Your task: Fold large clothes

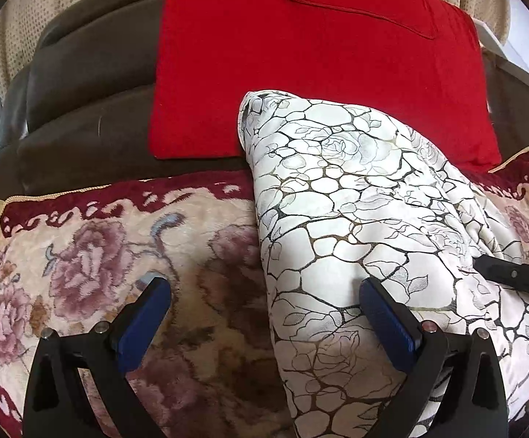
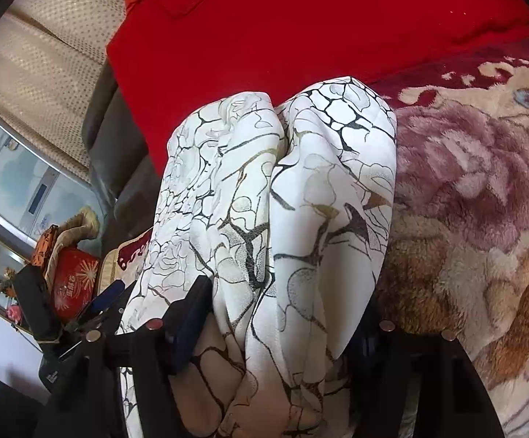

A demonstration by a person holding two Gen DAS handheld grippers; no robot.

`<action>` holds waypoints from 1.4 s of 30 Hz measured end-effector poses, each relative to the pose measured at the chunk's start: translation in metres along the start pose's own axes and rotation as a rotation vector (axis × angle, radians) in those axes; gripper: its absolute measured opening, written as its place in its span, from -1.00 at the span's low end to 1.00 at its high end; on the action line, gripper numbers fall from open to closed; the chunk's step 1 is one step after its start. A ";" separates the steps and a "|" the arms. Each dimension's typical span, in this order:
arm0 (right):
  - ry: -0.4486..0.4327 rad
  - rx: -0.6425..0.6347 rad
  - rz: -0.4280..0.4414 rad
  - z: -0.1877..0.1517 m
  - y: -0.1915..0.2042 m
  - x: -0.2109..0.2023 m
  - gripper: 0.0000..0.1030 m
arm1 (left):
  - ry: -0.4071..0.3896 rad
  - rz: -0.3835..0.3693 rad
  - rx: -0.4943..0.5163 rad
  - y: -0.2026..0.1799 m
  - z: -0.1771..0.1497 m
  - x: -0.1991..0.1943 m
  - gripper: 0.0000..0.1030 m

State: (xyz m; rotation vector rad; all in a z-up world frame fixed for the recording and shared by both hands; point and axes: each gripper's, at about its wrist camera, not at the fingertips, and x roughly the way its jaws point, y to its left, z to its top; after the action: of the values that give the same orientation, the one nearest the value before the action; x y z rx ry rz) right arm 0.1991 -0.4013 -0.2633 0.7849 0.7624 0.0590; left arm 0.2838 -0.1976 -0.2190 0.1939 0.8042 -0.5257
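A white garment (image 1: 355,200) with a black crackle and rose print lies folded in a long bundle on a floral sofa cover (image 1: 100,255). My left gripper (image 1: 264,292) is open, its jaws straddling the garment's left edge; the right finger (image 1: 388,325) rests on the cloth. My right gripper (image 2: 282,314) has bunched folds of the same garment (image 2: 301,189) between its jaws; the left finger (image 2: 191,314) shows, the right one is hidden by cloth. The right gripper's tip also shows at the right edge of the left wrist view (image 1: 512,273).
A red cushion (image 1: 301,65) leans against the dark sofa back (image 1: 81,84) behind the garment. Beige dotted curtain (image 2: 45,54) hangs at left. A red tin and clutter (image 2: 71,281) stand on a side surface at the left.
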 end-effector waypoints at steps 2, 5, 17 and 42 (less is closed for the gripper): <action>-0.003 -0.006 0.000 0.001 -0.003 0.001 0.34 | -0.002 -0.012 0.005 -0.001 0.000 -0.001 0.99; -0.004 -0.014 0.001 0.000 -0.003 0.001 0.34 | 0.004 -0.046 0.017 -0.001 0.001 -0.003 0.99; -0.006 -0.020 0.004 -0.001 -0.003 0.001 0.34 | 0.184 -0.429 -0.050 -0.002 -0.004 0.012 0.99; -0.018 -0.037 0.041 0.001 -0.003 0.002 0.30 | 0.212 -0.559 -0.133 0.002 -0.006 0.024 0.99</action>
State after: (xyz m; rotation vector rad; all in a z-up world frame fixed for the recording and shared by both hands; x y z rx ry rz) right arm 0.2001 -0.4034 -0.2665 0.7653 0.7260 0.1026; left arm 0.2952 -0.2031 -0.2405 -0.1079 1.1029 -0.9847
